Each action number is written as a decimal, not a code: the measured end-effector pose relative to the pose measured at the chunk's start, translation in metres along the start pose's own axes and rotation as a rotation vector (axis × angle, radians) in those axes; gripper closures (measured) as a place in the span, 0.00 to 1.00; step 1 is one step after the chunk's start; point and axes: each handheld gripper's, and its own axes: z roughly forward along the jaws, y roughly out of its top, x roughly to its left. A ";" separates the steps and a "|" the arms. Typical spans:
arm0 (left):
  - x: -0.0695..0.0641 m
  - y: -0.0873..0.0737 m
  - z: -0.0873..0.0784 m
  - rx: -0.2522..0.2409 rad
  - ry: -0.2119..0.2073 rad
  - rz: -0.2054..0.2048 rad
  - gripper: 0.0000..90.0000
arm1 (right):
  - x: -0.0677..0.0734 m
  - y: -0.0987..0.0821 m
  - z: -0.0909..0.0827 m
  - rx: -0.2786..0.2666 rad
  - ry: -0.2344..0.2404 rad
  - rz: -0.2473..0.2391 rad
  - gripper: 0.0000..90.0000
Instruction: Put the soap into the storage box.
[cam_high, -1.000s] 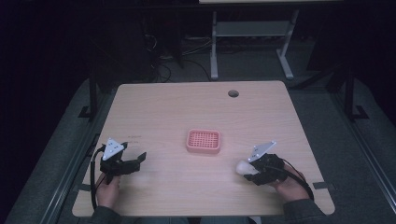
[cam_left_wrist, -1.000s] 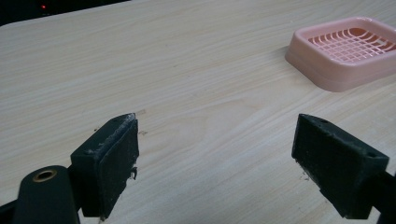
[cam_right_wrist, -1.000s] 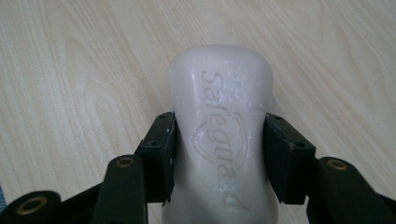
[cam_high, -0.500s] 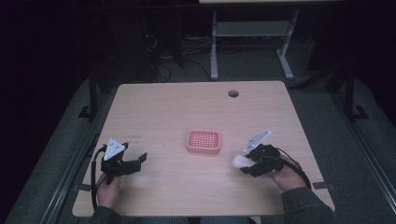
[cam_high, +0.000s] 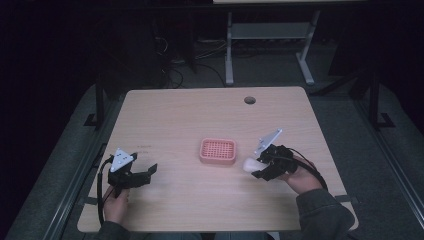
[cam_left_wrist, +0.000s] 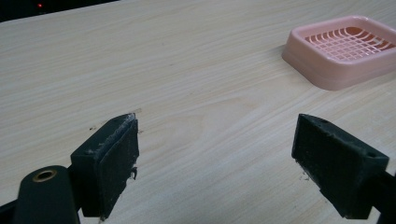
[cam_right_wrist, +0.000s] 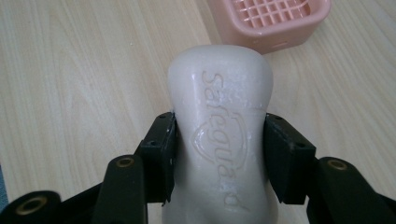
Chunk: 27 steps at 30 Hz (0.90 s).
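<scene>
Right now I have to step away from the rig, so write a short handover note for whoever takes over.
Right gripper: shut on the white soap bar, gripped by its long sides, held just to the right of the pink soap dish.
Left gripper: open, holding nothing, low over the wooden table near its left front.
Done: soap picked up and brought near the dish.
Left: the dish holds no soap yet; likely carry the bar over it, lower it onto the grid and open the jaws.
</scene>
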 end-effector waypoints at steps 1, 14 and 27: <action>0.000 0.000 0.000 -0.003 -0.001 -0.004 0.16 | -0.001 0.002 0.001 -0.001 0.000 -0.004 0.54; 0.001 0.000 0.000 0.005 0.004 -0.006 0.16 | -0.011 0.026 0.005 0.004 0.019 -0.035 0.54; 0.000 0.000 0.000 0.004 0.004 -0.003 0.16 | -0.019 0.037 0.006 -0.009 0.023 -0.038 0.54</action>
